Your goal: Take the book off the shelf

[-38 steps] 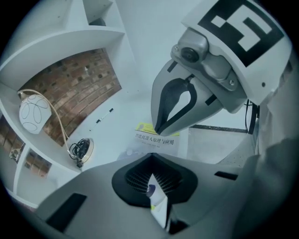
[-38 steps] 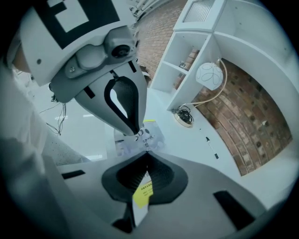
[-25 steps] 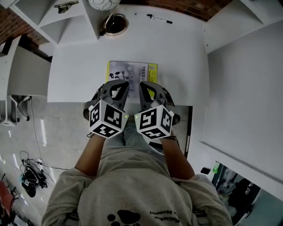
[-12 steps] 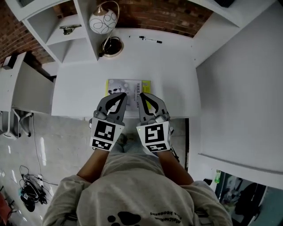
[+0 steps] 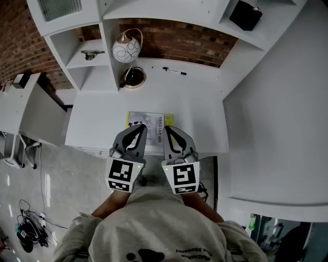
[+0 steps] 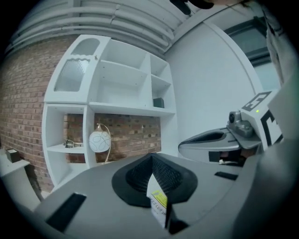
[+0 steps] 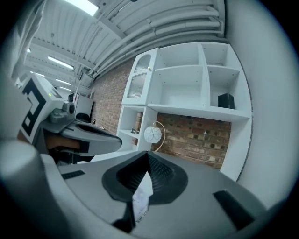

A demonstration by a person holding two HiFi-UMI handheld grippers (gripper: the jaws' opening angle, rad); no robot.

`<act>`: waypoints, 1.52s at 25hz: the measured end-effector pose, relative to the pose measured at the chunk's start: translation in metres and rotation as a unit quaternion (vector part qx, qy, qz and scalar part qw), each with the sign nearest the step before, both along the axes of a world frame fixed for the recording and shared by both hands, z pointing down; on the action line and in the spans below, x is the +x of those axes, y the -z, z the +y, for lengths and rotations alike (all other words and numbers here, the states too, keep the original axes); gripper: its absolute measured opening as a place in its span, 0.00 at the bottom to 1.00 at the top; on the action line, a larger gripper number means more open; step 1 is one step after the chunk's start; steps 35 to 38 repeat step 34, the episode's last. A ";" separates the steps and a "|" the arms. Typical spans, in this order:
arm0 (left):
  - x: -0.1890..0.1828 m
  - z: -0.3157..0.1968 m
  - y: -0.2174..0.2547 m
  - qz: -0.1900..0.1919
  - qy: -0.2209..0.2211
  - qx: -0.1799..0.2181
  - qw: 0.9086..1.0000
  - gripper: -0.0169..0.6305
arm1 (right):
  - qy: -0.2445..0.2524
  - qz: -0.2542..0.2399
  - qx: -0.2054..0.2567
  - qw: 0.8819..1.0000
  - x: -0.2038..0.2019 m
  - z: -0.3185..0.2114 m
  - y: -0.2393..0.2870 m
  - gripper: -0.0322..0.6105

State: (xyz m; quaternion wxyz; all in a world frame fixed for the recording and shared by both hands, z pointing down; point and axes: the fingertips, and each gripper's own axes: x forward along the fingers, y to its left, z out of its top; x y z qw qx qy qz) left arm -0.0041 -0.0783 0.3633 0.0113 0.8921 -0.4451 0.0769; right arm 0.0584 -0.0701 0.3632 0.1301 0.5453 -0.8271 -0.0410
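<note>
The book (image 5: 148,119), white-covered with a yellow edge, lies flat on the white desk (image 5: 205,117) near its front edge. My left gripper (image 5: 138,130) and right gripper (image 5: 169,130) hover side by side over the book's near edge, both shut with nothing held. In the left gripper view the closed jaws (image 6: 152,158) fill the lower frame, and a sliver of the book (image 6: 158,205) shows through the gap. The right gripper view shows the same: closed jaws (image 7: 148,158) and a thin strip of the book (image 7: 141,200).
A white shelf unit (image 5: 110,30) stands at the back of the desk against a brick wall. A globe lamp (image 5: 126,51) stands at its foot, a pen (image 5: 174,70) lies to its right. A black box (image 5: 246,14) sits on an upper shelf.
Both grippers have risen together and tipped up toward level, still shut. The view now takes in more of the shelves. The book has stayed flat on the desk.
</note>
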 end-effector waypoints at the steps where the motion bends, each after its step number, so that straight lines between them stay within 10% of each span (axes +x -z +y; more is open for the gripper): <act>1: 0.000 0.003 0.002 0.003 0.002 0.002 1.000 0.04 | 0.002 -0.009 0.002 1.000 0.000 0.004 0.003 0.08; 38: 0.001 0.025 -0.002 -0.003 -0.001 0.029 1.000 0.04 | 0.023 -0.022 0.024 0.999 -0.007 0.027 0.006 0.08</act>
